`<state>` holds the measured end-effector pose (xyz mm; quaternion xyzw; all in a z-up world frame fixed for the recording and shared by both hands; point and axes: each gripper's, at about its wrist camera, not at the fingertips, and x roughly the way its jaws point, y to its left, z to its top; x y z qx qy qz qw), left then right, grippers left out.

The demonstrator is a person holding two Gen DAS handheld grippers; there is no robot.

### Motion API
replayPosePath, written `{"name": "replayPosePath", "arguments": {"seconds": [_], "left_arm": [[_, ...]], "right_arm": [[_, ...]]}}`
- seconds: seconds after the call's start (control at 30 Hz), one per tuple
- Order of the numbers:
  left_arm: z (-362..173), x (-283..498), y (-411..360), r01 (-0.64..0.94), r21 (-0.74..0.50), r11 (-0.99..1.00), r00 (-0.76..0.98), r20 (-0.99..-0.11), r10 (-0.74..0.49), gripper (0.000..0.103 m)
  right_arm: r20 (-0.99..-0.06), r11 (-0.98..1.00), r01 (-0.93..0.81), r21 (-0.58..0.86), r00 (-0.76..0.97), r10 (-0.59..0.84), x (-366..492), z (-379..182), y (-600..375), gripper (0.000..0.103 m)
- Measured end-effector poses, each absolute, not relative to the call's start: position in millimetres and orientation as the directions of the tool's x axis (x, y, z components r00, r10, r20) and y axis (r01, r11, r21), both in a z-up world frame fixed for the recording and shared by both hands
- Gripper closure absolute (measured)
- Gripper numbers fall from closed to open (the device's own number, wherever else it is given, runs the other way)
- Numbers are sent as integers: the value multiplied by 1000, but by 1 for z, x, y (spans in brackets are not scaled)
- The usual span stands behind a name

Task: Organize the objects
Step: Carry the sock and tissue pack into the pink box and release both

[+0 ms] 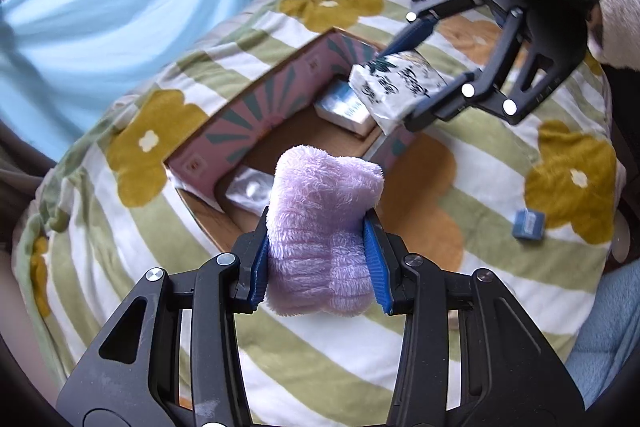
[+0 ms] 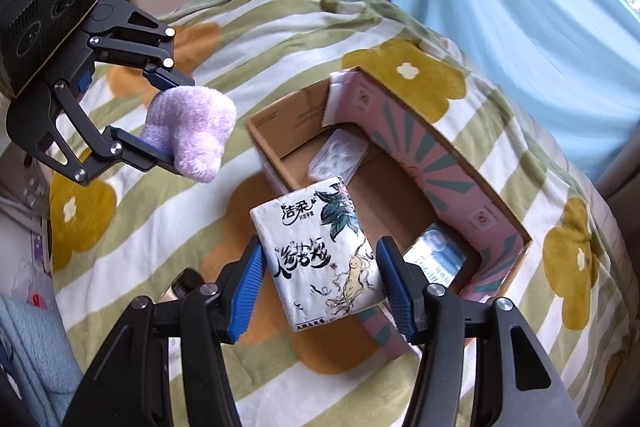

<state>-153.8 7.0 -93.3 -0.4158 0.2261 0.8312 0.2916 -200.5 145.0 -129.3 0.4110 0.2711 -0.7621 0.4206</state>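
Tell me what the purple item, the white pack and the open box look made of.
Purple item: soft plush fabric, fuzzy matte pile, probably fleece or microfibre. White pack: tissue pack in thin printed plastic film, judging by its slight sheen and creases. Open box: cardboard, plain brown inside, printed pink and teal outside; its raw edges look corrugated.

A bed covered by a blanket [image 2: 168, 219] striped green and white, with mustard and orange flowers, fills both views. At ten o'clock in the left wrist view hangs a pale blue curtain [image 1: 100, 7], daylight and treetops beyond it.
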Motion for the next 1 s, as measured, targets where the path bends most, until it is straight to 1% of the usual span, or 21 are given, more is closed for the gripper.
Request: {"name": "replayPosePath", "arguments": {"seconds": [0.13,0.3,0.6,0.77,1.0], "left_arm": [[-95,-197,8,-649,144,-747,-498,-822,274,65],[-114,-242,12,-616,140,-775,-495,-834,243,65],[-157,-306,18,-505,41,-862,-440,-872,216,65],[-177,-322,22,-450,13,-893,-418,-887,198,65],[-190,-327,25,-429,-1,-903,-396,-899,189,65]], "right_arm": [[-856,-565,824,-29,-312,-412,-231,-129,146,51],[-869,-645,764,-1,-319,-377,-266,-140,144,51],[-894,-779,625,54,-318,-317,-310,-167,143,51],[-907,-833,547,86,-303,-293,-321,-185,144,51],[-913,-870,477,127,-286,-290,-332,-197,151,51]]}}
